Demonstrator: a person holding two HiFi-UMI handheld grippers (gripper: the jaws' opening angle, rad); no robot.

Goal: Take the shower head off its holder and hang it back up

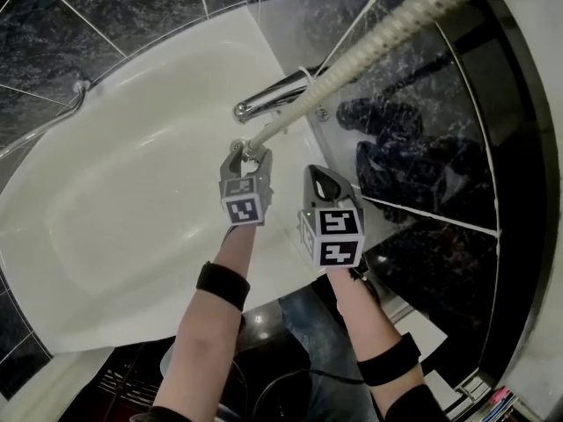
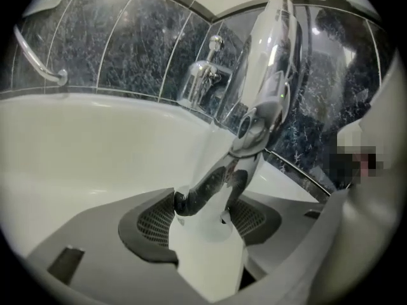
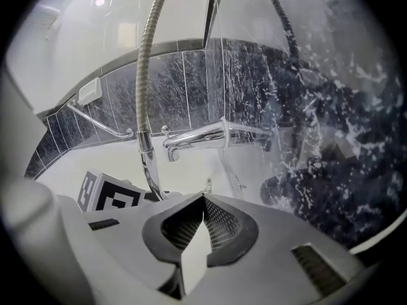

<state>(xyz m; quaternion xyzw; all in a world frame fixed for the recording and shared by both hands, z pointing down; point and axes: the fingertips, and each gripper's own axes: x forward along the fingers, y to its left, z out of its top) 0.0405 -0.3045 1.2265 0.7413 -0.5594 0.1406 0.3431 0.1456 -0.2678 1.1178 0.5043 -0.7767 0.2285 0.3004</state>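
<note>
Left gripper [image 1: 249,155] pinches thin chrome shower handle [image 2: 197,192], prob hard n slippy w/ hose [image 1: 378,42] tugging; right gripper [image 3: 203,202] shut, empty.

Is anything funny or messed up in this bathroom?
Nothing looks broken or spilled. One odd thing: the shower hose is not hanging loose. It runs in a straight slant down over the corner of the bathtub, where the left gripper has its jaws shut on the hose's chrome end.
</note>
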